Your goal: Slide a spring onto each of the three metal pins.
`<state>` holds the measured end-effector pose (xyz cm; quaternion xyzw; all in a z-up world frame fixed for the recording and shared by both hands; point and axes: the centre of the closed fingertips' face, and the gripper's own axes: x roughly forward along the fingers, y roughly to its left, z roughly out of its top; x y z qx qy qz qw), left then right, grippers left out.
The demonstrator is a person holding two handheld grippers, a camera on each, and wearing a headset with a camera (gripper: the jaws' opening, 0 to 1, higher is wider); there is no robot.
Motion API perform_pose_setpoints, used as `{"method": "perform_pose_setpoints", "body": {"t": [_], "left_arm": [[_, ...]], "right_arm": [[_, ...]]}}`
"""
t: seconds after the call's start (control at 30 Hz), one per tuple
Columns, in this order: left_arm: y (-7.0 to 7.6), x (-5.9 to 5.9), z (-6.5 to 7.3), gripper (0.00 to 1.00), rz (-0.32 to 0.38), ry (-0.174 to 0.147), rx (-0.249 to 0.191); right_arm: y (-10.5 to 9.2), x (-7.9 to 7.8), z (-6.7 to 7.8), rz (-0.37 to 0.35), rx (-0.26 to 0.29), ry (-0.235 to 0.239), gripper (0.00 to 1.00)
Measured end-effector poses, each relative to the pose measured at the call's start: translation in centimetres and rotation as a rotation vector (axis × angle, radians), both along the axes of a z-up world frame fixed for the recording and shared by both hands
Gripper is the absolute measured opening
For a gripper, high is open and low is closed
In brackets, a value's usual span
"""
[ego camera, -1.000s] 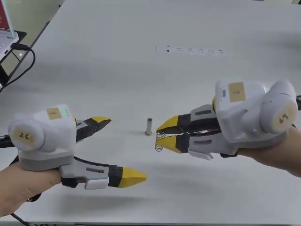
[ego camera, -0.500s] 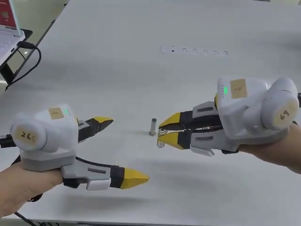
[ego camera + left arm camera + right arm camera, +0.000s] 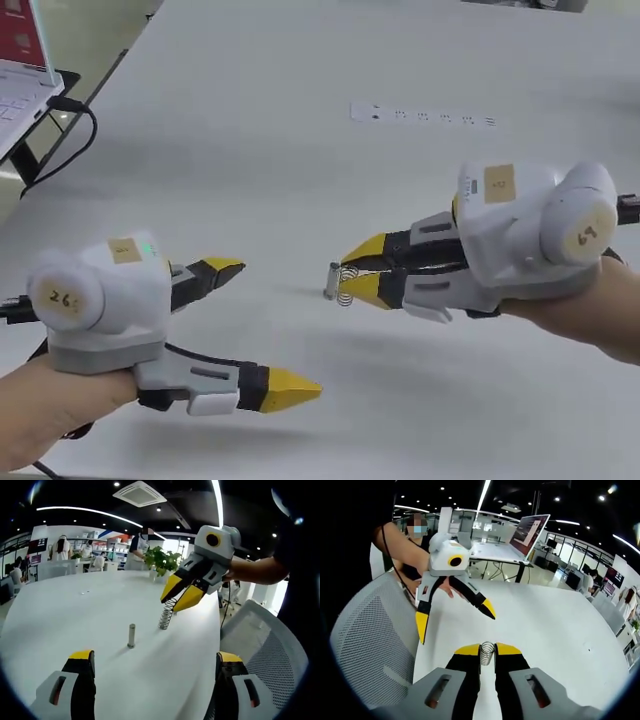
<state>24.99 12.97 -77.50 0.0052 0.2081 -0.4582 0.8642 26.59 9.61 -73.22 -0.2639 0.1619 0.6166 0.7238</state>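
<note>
In the head view the metal pin is half hidden behind the spring and hard to make out; the left gripper view shows it clearer, upright on the white table, with the spring hanging tilted just beside it, not on it. One pin, one spring, two grippers. Jaws of the right gripper are clamped on one end of the spring. Jaws of the left gripper are wide apart, holding nothing, left of the pin. Versus a second ago the right gripper has brought the spring closer to the pin; the left gripper's spread looks unchanged
</note>
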Motion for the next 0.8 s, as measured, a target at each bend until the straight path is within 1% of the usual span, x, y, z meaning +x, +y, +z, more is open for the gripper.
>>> {"method": "perform_pose_setpoints", "body": {"t": [0.03, 0.1, 0.23, 0.33, 0.37, 0.53, 0.67, 0.8], "left_arm": [[0.0, 0.0, -0.1, 0.98, -0.001, 0.002, 0.002], [0.0, 0.0, -0.1, 0.98, -0.002, 0.002, 0.002], [0.0, 0.1, 0.1, 0.98, 0.003, 0.0, -0.009], [0.2, 0.2, -0.1, 0.98, 0.006, -0.005, 0.004], [0.2, 0.2, -0.2, 0.98, 0.003, -0.003, 0.006], [0.1, 0.1, -0.2, 0.98, 0.007, 0.001, 0.003], [0.1, 0.1, 0.0, 0.98, 0.004, -0.005, 0.0], [0.1, 0.1, 0.3, 0.98, 0.011, -0.007, -0.006]], "right_arm": [[0.0, 0.3, 0.0, -0.011, 0.012, 0.008, 0.07], [0.1, 0.7, 0.1, -0.021, 0.02, 0.01, 0.07], [0.2, 1.4, -0.1, -0.027, 0.014, -0.004, 0.07], [0.3, 1.9, -0.2, -0.033, 0.006, -0.017, 0.07], [0.4, 2.1, -0.1, -0.035, 0.011, -0.014, 0.07], [0.6, 2.9, 0.1, -0.05, 0.02, -0.031, 0.07], [0.6, 3.6, 0.2, -0.063, 0.021, -0.042, 0.07], [0.6, 4.1, 0.0, -0.075, 0.018, -0.041, 0.07]]}}
